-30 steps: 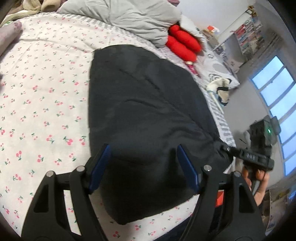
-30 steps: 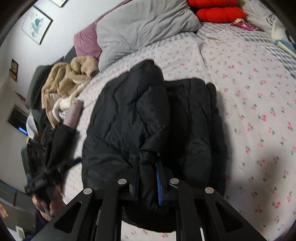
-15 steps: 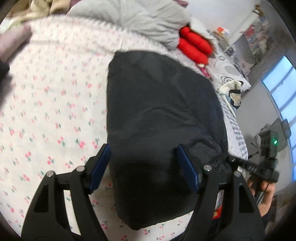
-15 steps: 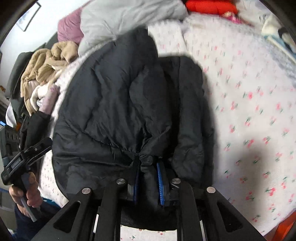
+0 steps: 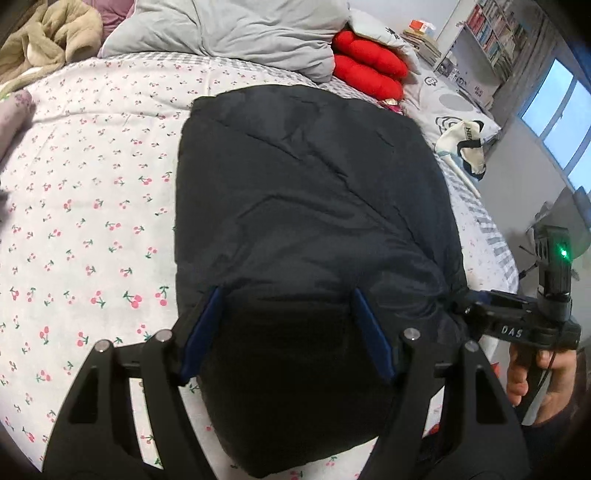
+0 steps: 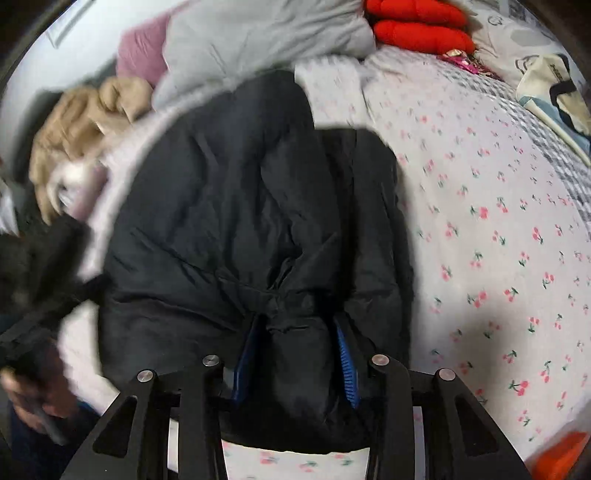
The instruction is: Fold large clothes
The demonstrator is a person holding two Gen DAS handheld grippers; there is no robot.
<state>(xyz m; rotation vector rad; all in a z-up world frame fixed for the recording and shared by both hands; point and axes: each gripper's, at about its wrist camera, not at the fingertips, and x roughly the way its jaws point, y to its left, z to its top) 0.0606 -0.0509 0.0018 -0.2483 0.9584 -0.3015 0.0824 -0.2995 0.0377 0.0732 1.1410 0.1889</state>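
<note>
A large black puffer jacket (image 5: pixel 306 206) lies folded lengthwise on a bed with a white cherry-print sheet (image 5: pixel 85 206). My left gripper (image 5: pixel 288 306) is open, its blue-padded fingers (image 5: pixel 201 332) spread wide over the jacket's near end. My right gripper (image 6: pixel 297 332) has its jaws parted, with a bunched fold of the jacket (image 6: pixel 236 221) sitting between the blue pads. The right gripper also shows in the left wrist view (image 5: pixel 517 328) at the jacket's right edge, held by a hand.
A grey duvet (image 5: pixel 236 33) and red cushions (image 5: pixel 365 70) lie at the head of the bed. A beige blanket (image 6: pixel 77 122) is heaped at the far left. A bag (image 5: pixel 461 144) lies on the right side. Shelves and a window stand beyond.
My right gripper's jaws have opened wider around the jacket fold. The left gripper has shifted so the jacket is centred between its fingers.
</note>
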